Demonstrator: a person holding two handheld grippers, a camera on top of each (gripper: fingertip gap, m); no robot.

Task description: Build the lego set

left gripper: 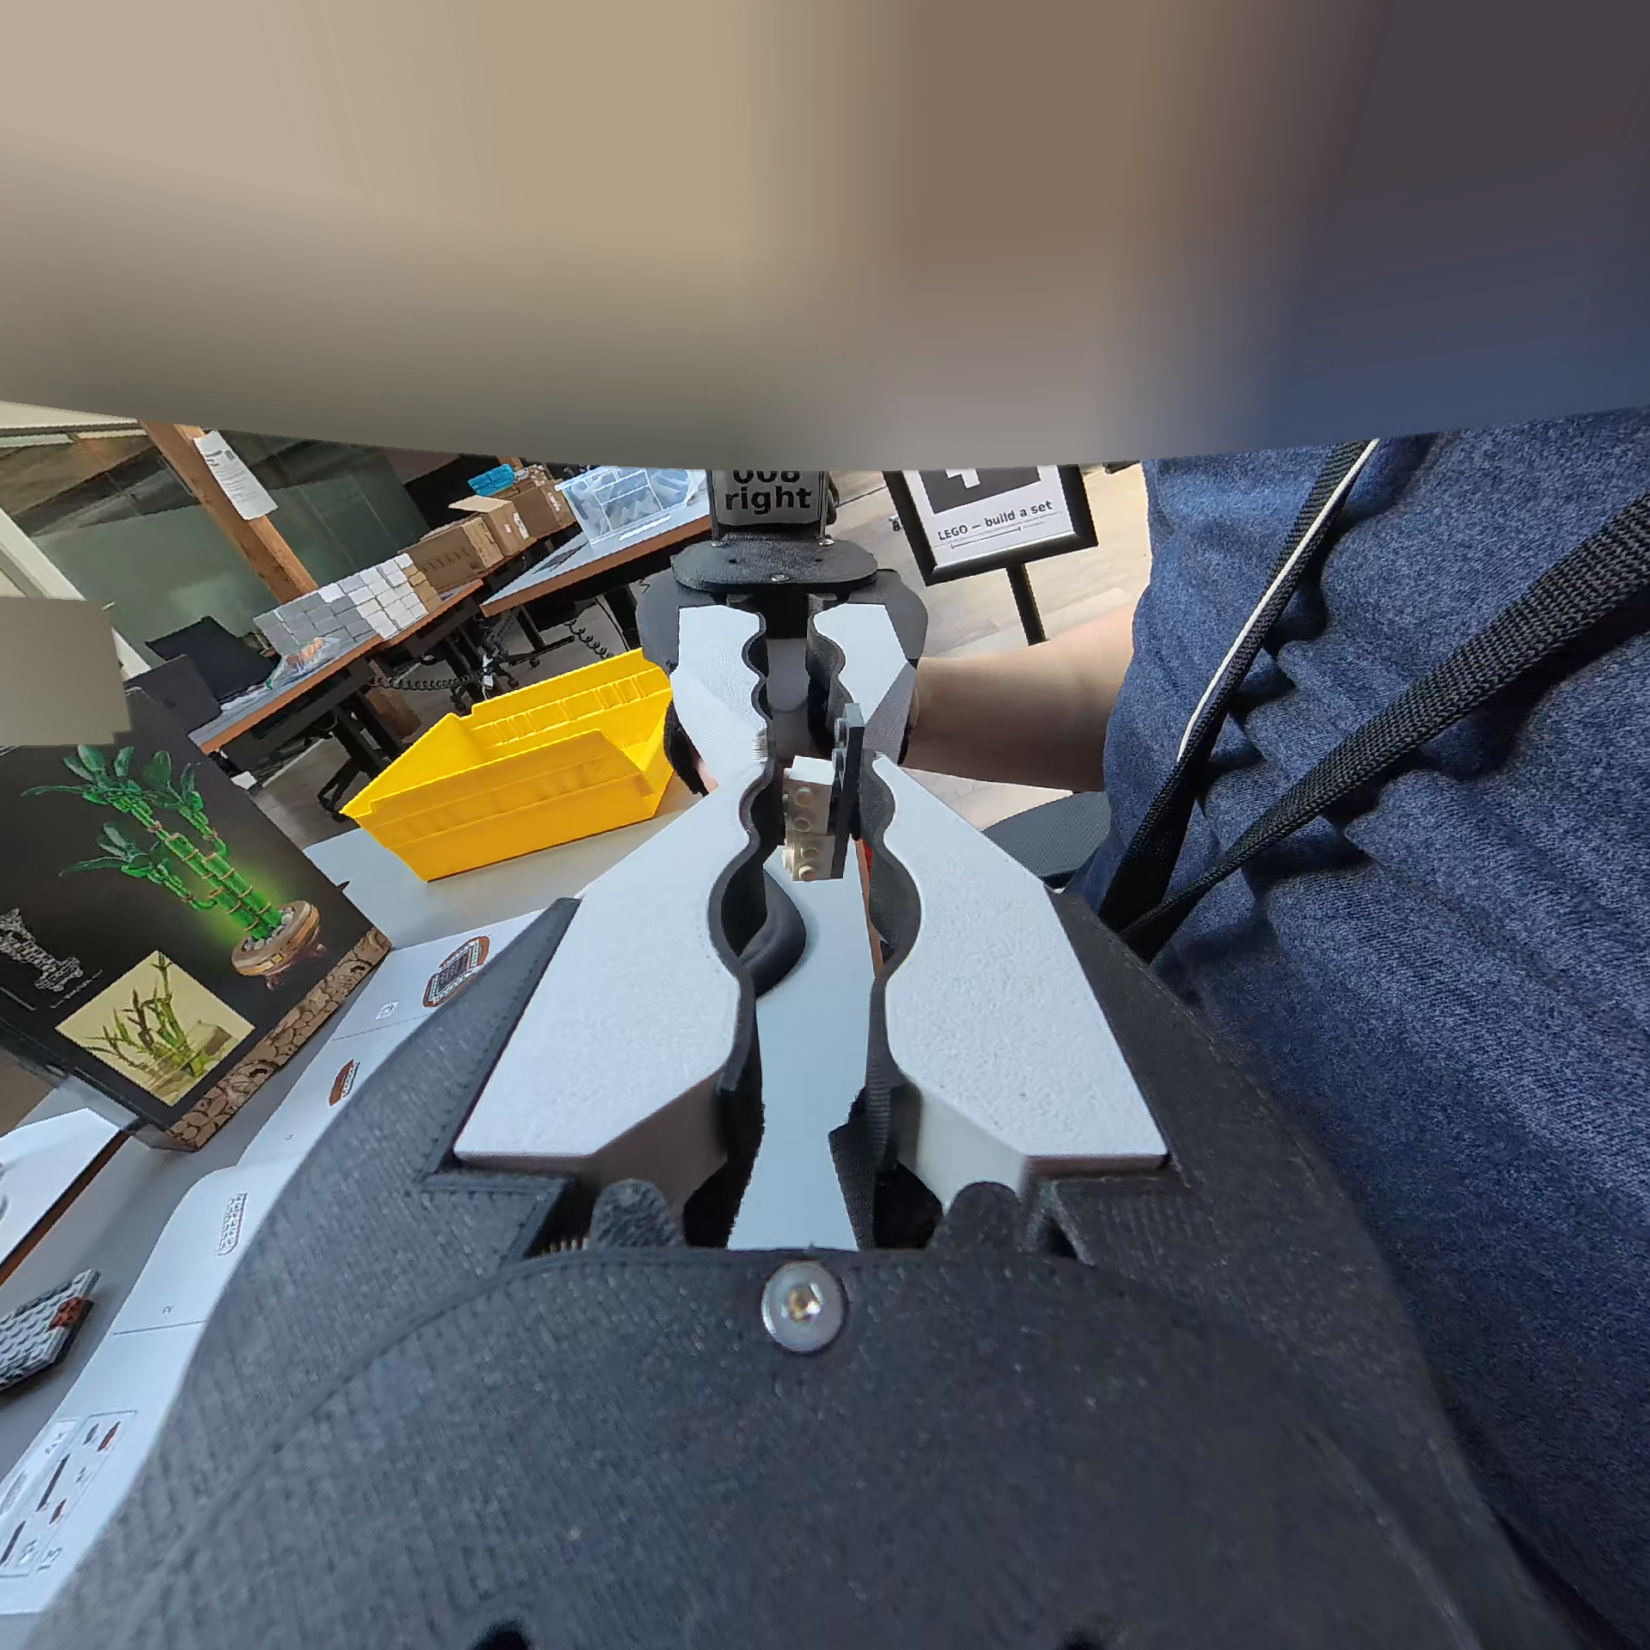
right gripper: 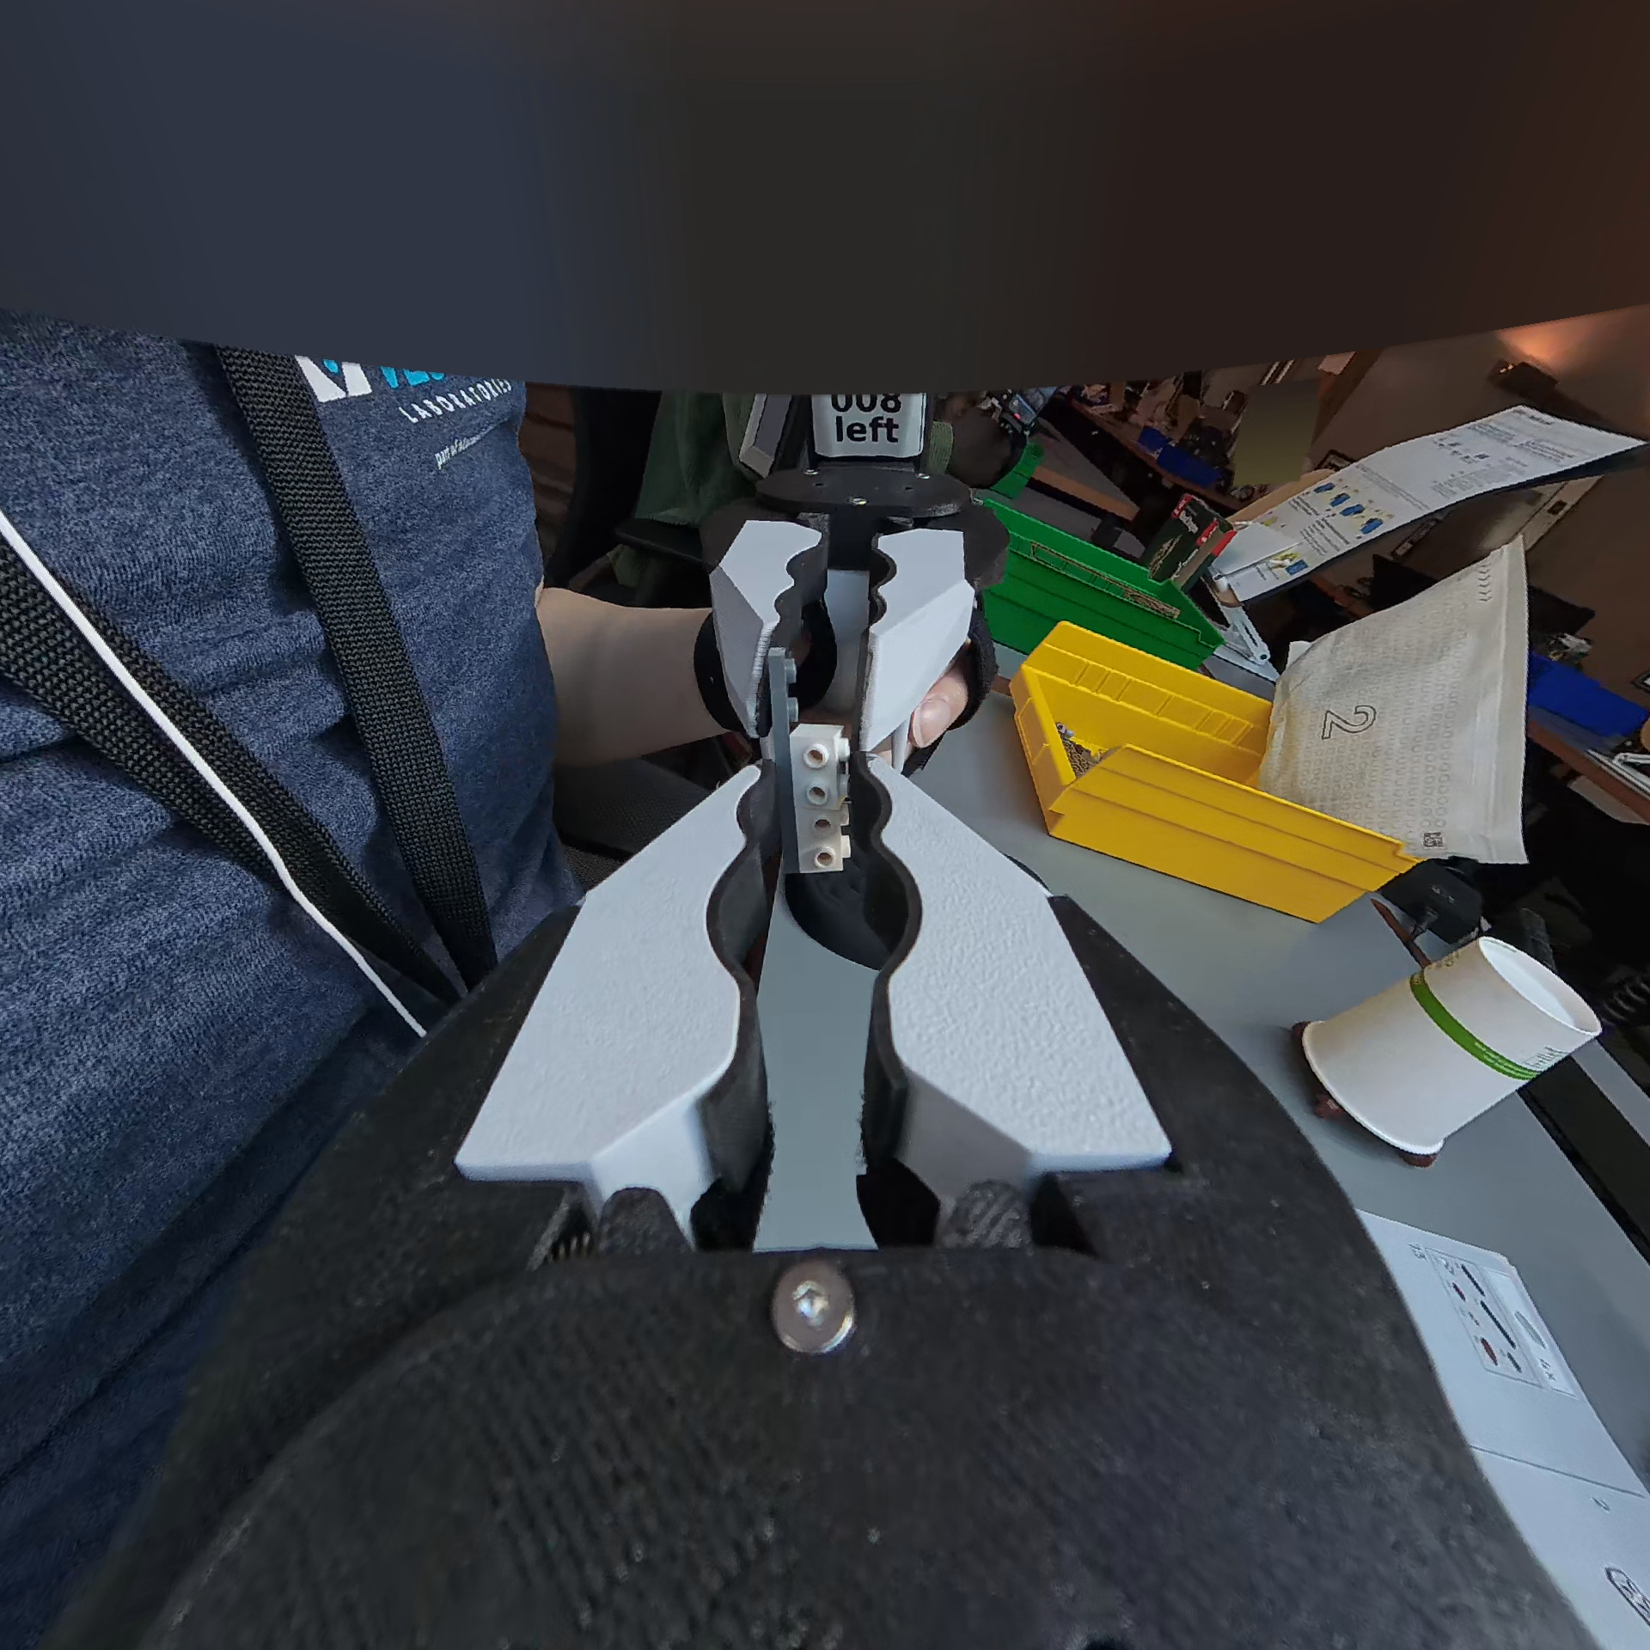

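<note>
Left gripper [left gripper: 808, 804] and right gripper [right gripper: 808, 786] tip-to-tip, level.

**Grippers Meet Tip to Tip Above the Desk's Near Edge**

The left gripper [left gripper: 808, 826] and right gripper [right gripper: 808, 804] face each other, jaws nearly touching, with a small brick assembly [right gripper: 817, 804] between their tips, in front of the person's torso [left gripper: 1429, 893]. In the left wrist view, a bin [left gripper: 518, 786] sits on the desk [left gripper: 357, 857] behind the grippers; the set box [left gripper: 161, 937] stands left of it, with instruction sheets [left gripper: 223, 1250] in front. In the right wrist view, another bin [right gripper: 1187, 795] lies right of the grippers, a bag [right gripper: 1420, 723] leaning behind it, and a tipped cup [right gripper: 1446, 1045] nearer the desk's edge.
</note>
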